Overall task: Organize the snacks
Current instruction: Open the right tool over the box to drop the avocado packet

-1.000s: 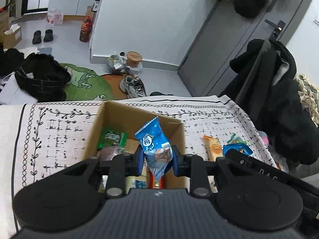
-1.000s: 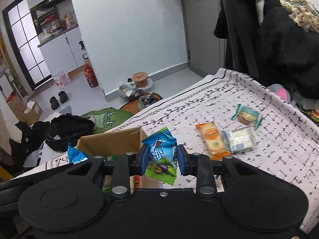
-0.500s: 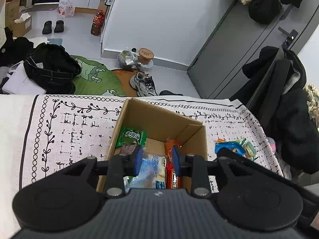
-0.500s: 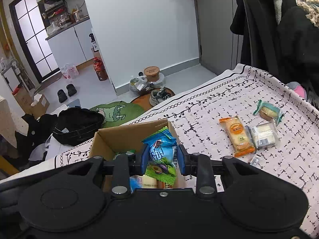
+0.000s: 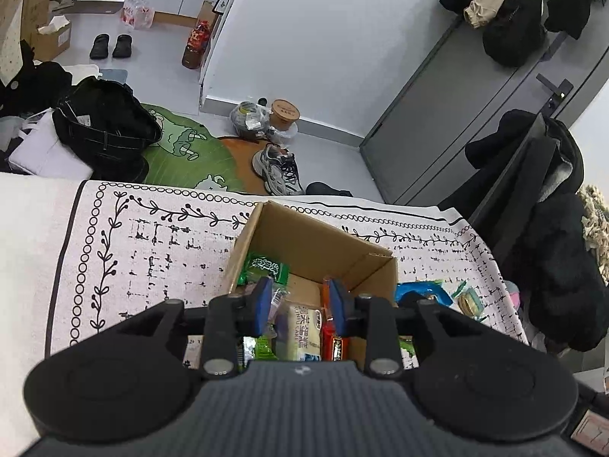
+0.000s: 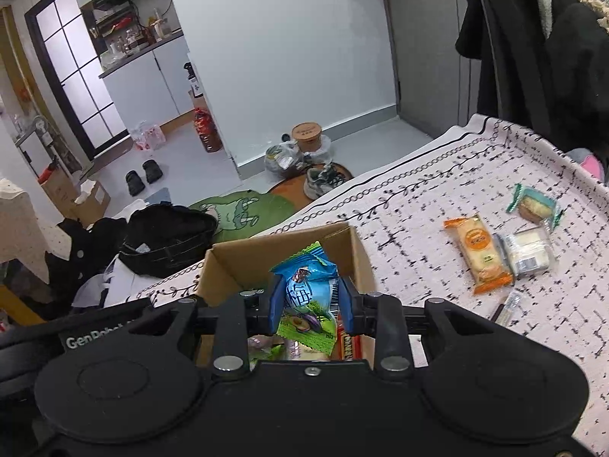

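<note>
Blue-and-green plum snack packet [image 6: 307, 297] pinched upright in right hand-held gripper [image 6: 310, 301]; left hand-held gripper [image 5: 300, 306] spread.

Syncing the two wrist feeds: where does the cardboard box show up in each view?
Left wrist: cardboard box sits center frame, just beyond the open left gripper, its far corner pointing up-left, snacks inside.
Right wrist: the box is center-left, behind the right gripper, whose jaws clamp a blue-green snack packet.
Shared landmark: the grey sneaker on the floor past the table edge, also in the right view.
</note>
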`<state>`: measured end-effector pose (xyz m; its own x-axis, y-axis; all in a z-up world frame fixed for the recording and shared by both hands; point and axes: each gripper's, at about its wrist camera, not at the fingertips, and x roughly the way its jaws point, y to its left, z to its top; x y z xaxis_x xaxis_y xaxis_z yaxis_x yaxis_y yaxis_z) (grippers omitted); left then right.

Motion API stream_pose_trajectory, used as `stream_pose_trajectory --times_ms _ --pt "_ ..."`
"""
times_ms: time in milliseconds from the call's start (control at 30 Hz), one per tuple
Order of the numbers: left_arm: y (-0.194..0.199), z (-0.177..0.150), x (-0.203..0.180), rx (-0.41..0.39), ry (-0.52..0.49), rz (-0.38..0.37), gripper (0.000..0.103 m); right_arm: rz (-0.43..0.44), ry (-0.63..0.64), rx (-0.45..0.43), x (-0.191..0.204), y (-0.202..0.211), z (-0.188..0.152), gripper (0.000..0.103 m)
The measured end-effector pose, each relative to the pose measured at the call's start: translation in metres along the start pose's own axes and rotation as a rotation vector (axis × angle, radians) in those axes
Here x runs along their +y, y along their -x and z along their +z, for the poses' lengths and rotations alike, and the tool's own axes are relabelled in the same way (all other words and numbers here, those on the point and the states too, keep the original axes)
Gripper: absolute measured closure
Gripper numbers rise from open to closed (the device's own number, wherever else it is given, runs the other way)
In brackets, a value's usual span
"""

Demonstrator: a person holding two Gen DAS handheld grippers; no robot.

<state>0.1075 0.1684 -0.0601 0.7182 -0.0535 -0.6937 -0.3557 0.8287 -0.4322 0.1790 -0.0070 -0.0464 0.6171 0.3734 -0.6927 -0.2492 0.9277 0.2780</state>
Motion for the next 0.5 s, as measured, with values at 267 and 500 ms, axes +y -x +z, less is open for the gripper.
stream_pose_trajectory --times_ms 267,500 --pt "-0.004 -0.002 0.002 0.013 0.004 0.016 0.070 0.024 -0.043 -0.016 -0.020 0.003 0.006 0.054" --pt "-0.012 -0.006 -0.014 0.024 -0.032 0.010 0.055 -0.016 -0.054 -0.010 -0.048 0.012 0.007 0.054"
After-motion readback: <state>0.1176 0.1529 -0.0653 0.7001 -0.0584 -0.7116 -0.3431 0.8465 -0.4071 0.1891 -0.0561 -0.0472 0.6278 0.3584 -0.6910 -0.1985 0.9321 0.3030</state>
